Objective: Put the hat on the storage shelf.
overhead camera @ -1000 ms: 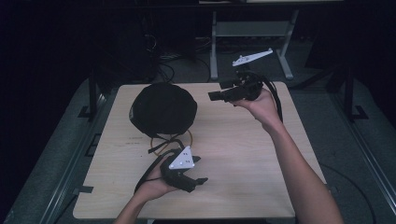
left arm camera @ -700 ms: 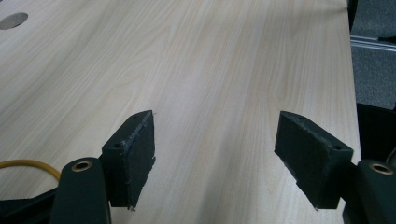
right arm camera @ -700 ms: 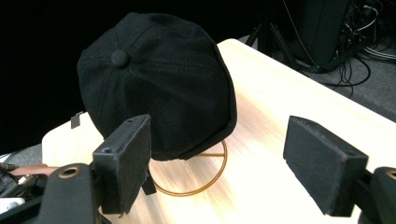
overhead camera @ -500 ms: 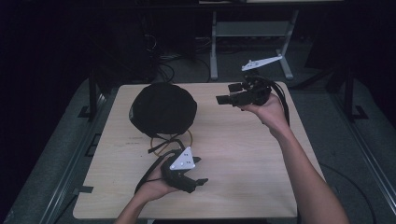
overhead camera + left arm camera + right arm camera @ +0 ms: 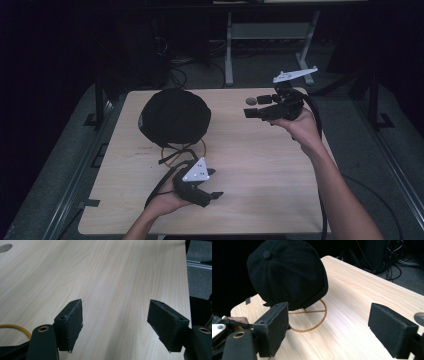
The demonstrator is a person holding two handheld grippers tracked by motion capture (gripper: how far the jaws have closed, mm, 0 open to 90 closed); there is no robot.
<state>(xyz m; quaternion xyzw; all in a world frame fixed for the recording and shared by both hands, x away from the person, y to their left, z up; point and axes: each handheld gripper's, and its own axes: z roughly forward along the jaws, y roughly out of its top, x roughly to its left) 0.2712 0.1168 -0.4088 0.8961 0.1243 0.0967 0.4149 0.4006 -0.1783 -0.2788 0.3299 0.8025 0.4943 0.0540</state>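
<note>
A black cap [image 5: 172,117] sits on a gold wire stand [image 5: 200,148] at the table's back left; the right gripper view has the cap [image 5: 287,272] ahead over the stand's ring [image 5: 312,320]. My right gripper [image 5: 254,106] hovers at the back right and points left at the cap, well apart from it. Its jaws have just been opening and nothing is between them [image 5: 329,332]. My left gripper [image 5: 214,196] rests low near the front edge, open over bare wood [image 5: 115,327].
The wooden table [image 5: 270,170] has a small grey disc [image 5: 251,101] set into it near the right gripper. A metal frame [image 5: 272,35] and cables stand behind the table. Dark floor surrounds it.
My right hand has drawn its gripper to the right, away from the cap and slightly lower, with its jaws spreading wider. The left hand and the cap have not moved.
</note>
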